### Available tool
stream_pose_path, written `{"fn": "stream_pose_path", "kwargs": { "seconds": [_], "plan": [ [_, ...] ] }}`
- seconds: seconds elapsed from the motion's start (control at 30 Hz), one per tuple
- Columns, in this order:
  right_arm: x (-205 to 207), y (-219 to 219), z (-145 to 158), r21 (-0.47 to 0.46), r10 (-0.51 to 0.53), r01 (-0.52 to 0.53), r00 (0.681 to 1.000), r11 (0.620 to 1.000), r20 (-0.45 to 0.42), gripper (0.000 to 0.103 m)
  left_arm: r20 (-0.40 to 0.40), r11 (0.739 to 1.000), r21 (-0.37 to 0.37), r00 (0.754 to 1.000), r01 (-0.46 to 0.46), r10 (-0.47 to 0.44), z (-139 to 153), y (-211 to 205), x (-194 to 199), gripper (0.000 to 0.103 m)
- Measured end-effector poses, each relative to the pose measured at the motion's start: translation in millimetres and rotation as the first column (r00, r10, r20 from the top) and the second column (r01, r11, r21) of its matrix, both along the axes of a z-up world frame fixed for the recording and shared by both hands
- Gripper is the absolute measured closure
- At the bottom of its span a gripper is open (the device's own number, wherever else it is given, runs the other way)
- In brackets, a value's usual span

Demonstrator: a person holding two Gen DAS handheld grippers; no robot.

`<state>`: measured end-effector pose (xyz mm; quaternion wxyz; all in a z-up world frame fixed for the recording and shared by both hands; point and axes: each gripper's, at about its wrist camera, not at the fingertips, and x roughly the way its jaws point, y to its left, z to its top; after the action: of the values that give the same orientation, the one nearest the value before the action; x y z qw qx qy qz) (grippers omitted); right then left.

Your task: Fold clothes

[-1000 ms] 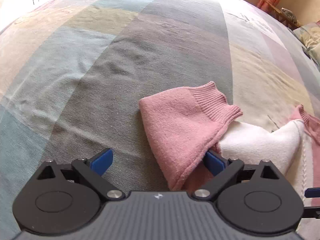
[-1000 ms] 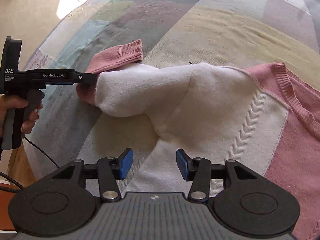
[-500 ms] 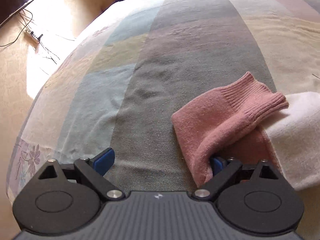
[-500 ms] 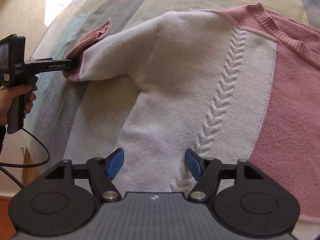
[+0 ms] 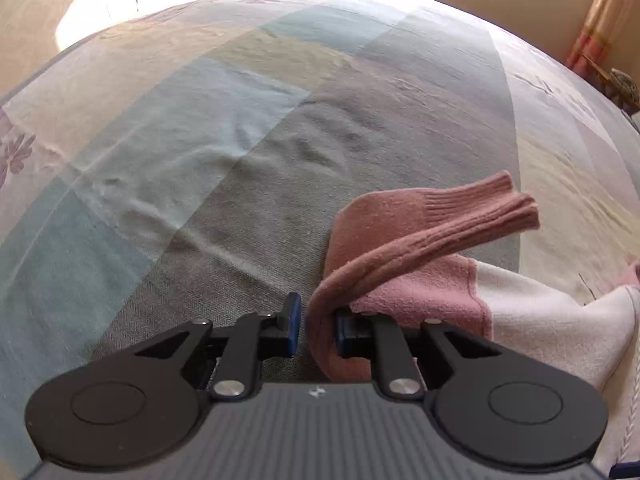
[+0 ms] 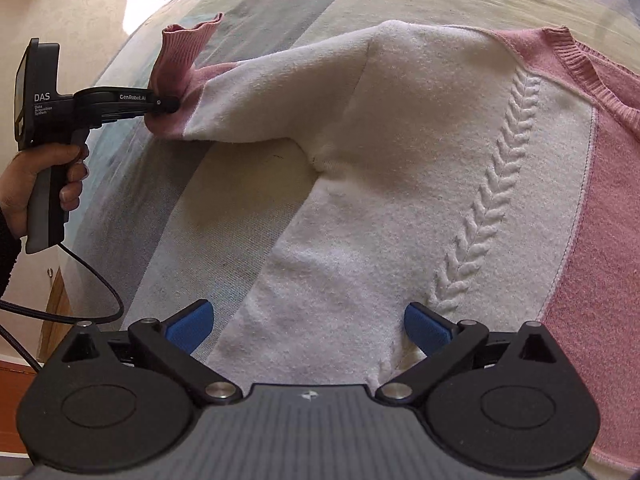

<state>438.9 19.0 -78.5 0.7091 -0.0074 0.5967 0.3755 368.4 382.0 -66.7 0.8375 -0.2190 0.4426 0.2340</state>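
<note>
The sweater (image 6: pixel 400 208), white with pink panels, lies spread face-up on the bed (image 5: pixel 240 140), filling the centre and three o'clock side of the right wrist view, its sleeve (image 6: pixel 260 92) reaching out toward ten o'clock. The left gripper (image 5: pixel 314 330) is closing its jaws on the pink end of that sleeve, fabric pinched between the blue pads and the ribbed cuff (image 5: pixel 480 208) flopping up toward two o'clock. The right gripper (image 6: pixel 308 326) is opening wide, jaws apart over the sweater's white side near the hem at six o'clock, nothing gripped. I'd call this the sleeve fold beginning. Next, that sleeve likely needs carrying across onto the body, while the right gripper either pins the cloth or takes the side edge.
</note>
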Motion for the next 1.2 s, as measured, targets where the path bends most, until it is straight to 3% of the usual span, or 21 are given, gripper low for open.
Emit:
{"fn": "stream_pose_path", "kwargs": {
  "seconds": [0.07, 0.17, 0.27, 0.33, 0.4, 0.53, 0.6, 0.67, 0.7, 0.73, 0.77, 0.83, 0.87, 0.93, 1.03, 1.13, 1.2],
  "plan": [
    [1, -1, 0, 0.008, -0.004, 0.004, 1.0, 1.0, -0.006, 0.0, 0.025, 0.992, -0.081, 0.995, -0.097, 0.099, -3, 17, -17, 0.081],
    [7, -2, -1, 0.017, -0.019, 0.02, 0.999, 1.0, -0.033, 0.0, 0.047, 0.955, -0.2, 0.971, -0.219, 0.233, -8, 38, -42, 0.081],
    [10, -2, 0, 0.015, -0.028, 0.029, 0.998, 0.999, -0.052, 0.0, 0.032, 0.943, -0.193, 0.959, -0.27, 0.281, -5, 46, -54, 0.077],
    [11, 0, 3, 0.01, -0.045, 0.045, 0.997, 0.999, -0.062, 0.0, 0.025, 0.952, -0.161, 0.963, -0.26, 0.267, 1, 46, -56, 0.076],
    [16, 0, 9, 0.011, -0.066, 0.067, 0.997, 0.998, -0.045, 0.0, 0.032, 0.974, -0.119, 0.979, -0.194, 0.199, 10, 39, -51, 0.072],
    [51, 8, 41, 0.021, -0.09, 0.088, 0.986, 0.996, 0.138, 0.0, 0.031, 1.0, -0.006, 0.999, 0.021, -0.021, 27, 11, -15, 0.065],
    [75, 16, 55, -0.001, -0.084, 0.087, 0.966, 0.996, 0.246, 0.0, 0.03, 0.989, 0.053, 0.99, 0.139, -0.141, 32, -8, 13, 0.063],
    [111, 28, 63, -0.087, -0.043, 0.081, 0.927, 0.993, 0.372, 0.003, 0.021, 0.967, 0.089, 0.97, 0.241, -0.243, 34, -28, 40, 0.059],
    [125, 36, 62, -0.152, -0.004, 0.075, 0.907, 0.986, 0.421, 0.006, 0.01, 0.951, 0.097, 0.956, 0.292, -0.294, 33, -41, 54, 0.059],
    [138, 43, 61, -0.199, 0.032, 0.067, 0.891, 0.978, 0.454, 0.02, -0.002, 0.935, 0.102, 0.94, 0.34, -0.341, 32, -53, 66, 0.058],
    [147, 48, 57, -0.214, 0.049, 0.059, 0.884, 0.975, 0.465, 0.028, -0.013, 0.918, 0.106, 0.923, 0.383, -0.383, 31, -64, 75, 0.058],
    [161, 58, 48, -0.212, 0.072, 0.024, 0.897, 0.977, 0.436, 0.033, -0.032, 0.885, 0.101, 0.89, 0.455, -0.454, 25, -84, 81, 0.057],
    [156, 58, 43, -0.228, 0.103, -0.004, 0.9, 0.974, 0.424, 0.043, -0.043, 0.867, 0.097, 0.872, 0.489, -0.487, 22, -92, 81, 0.056],
    [146, 59, 33, -0.259, 0.164, -0.061, 0.903, 0.964, 0.398, 0.048, -0.072, 0.839, 0.084, 0.843, 0.537, -0.532, 13, -104, 72, 0.055],
    [129, 59, 19, -0.303, 0.25, -0.143, 0.901, 0.942, 0.354, 0.049, -0.121, 0.832, 0.053, 0.831, 0.552, -0.543, -3, -111, 47, 0.05],
    [100, 44, 6, -0.359, 0.31, -0.192, 0.9, 0.913, 0.307, 0.049, -0.129, 0.816, 0.081, 0.818, 0.572, -0.56, -1, -117, 28, 0.045],
    [93, 37, 5, -0.348, 0.31, -0.193, 0.895, 0.917, 0.321, 0.048, -0.13, 0.814, 0.079, 0.815, 0.576, -0.564, 5, -118, 28, 0.044]
  ]
}}
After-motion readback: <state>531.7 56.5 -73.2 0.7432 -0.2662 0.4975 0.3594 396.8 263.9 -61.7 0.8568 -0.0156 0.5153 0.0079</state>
